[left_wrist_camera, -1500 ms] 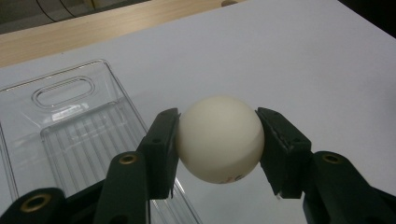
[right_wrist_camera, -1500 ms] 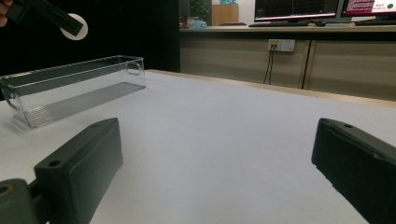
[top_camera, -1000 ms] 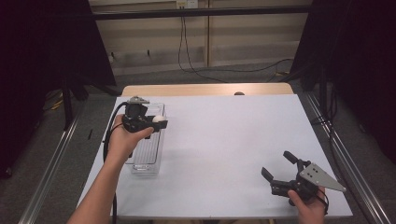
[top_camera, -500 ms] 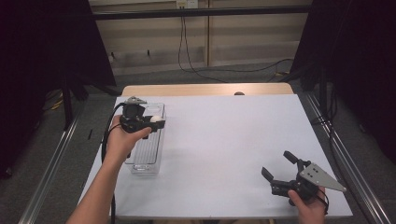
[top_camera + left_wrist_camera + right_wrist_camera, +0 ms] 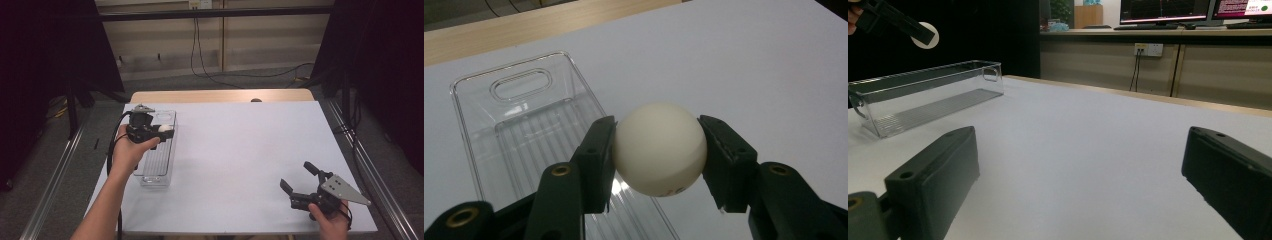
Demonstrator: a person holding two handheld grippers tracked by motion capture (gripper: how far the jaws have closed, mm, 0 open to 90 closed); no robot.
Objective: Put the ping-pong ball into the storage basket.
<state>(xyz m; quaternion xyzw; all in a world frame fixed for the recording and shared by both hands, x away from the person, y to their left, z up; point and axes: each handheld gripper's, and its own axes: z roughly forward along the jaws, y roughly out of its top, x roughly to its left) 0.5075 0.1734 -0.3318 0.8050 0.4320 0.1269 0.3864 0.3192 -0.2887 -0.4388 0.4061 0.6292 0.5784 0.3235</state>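
Already the white ball [image 5: 659, 149] is gripped: the left gripper [image 5: 161, 131] has its two jaws clamped on the ball's sides, and holds it in the air above the clear plastic bin [image 5: 170, 131] at the left of the white table [image 5: 240, 150]. In the left gripper view the ball hangs over the bin's long right wall, near the edge rather than over the middle — the ribbed floor and the handle slot at the far end show past it. Judging from that, the carry looks nearly done; what remains is to bring the ball squarely over the opening, lower or release it, and draw the hand away.

Moving right, the middle of the table is bare. At the near right corner the right gripper [image 5: 299, 179] rests low by the table's edge, its jaws spread wide with nothing between them; it seems to have no part in this step.

Some things are hard to read. How high the ball sits above the bin is unclear, since the high view looks straight down on hand and bin together. The person's left hand [image 5: 131, 150] covers part of the bin's length, so whether anything already lies in that stretch cannot be told — the parts that show look empty. Small print on the ball's underside is cut off and illegible. In the right gripper view the ball is half hidden behind a jaw at the top left corner.
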